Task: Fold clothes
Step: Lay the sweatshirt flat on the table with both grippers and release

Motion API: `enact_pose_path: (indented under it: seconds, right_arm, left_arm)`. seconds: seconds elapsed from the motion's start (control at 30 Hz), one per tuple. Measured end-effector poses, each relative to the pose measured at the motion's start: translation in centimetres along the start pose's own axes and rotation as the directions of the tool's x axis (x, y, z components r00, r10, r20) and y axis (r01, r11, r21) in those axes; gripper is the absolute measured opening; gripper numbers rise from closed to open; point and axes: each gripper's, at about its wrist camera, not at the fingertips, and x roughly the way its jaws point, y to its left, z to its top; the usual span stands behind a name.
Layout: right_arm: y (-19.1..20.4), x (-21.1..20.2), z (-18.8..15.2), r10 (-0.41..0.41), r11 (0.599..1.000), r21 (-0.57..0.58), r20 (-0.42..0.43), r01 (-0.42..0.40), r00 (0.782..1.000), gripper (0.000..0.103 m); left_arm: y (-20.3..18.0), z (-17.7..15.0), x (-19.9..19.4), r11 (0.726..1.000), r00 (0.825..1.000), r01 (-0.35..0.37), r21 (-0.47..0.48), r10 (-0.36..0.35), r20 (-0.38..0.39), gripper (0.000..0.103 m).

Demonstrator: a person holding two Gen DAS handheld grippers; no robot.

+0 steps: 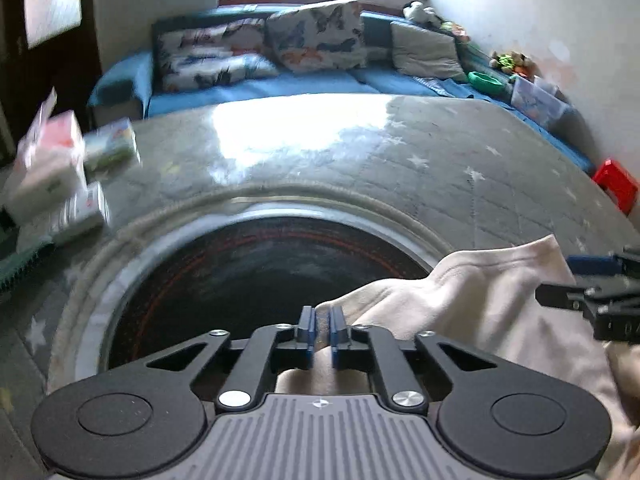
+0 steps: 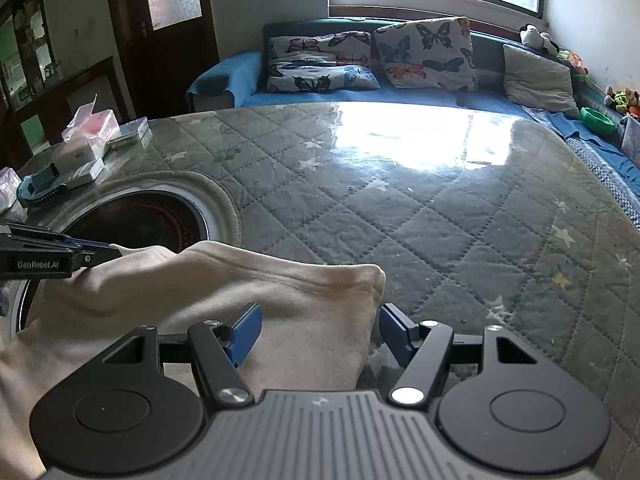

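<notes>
Lying limp across the quilted counter (image 2: 400,208), the cream garment (image 2: 224,292) looked soft and light, apt to sag. The left gripper (image 1: 322,330) was clamped on its edge; the right gripper (image 2: 320,330) stood apart around the far corner, the sensible hold.

Quilted star-print table cover (image 2: 420,216), glossy. Round dark heater recess (image 1: 256,276) set into it. Boxes (image 2: 90,142) stacked at far-left edge. Blue sofa (image 2: 400,98) behind, butterfly pillows (image 2: 426,54), grey cushion (image 2: 538,76).
</notes>
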Motion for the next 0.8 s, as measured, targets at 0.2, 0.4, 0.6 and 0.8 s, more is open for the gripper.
enact_pose_path:
  seconds: [0.2, 0.4, 0.6, 0.8]
  right_arm:
    - [0.9, 0.5, 0.5, 0.013, 0.999, -0.033, -0.005, -0.013, 1.0, 0.067]
    - [1.5, 1.5, 1.5, 0.028, 0.999, -0.047, -0.004, -0.029, 1.0, 0.067]
    - [2.7, 3.2, 2.7, 0.038, 0.995, -0.087, -0.005, -0.038, 0.999, 0.066]
    - [3.6, 4.0, 3.3, 0.037, 0.992, -0.123, -0.017, -0.039, 0.999, 0.066]
  left_arm:
    - [1.4, 1.2, -0.9, 0.996, 0.991, -0.09, -0.01, 0.09, 0.094, 0.006]
    - [3.3, 2.2, -0.6, 0.988, 0.982, -0.155, -0.024, 0.157, 0.105, 0.005]
    - [5.5, 1.9, 0.6, 0.978, 0.976, -0.199, -0.055, 0.203, 0.076, 0.006]
    - [7.0, 1.0, 1.1, 0.974, 0.979, -0.201, -0.107, 0.204, 0.023, 0.009]
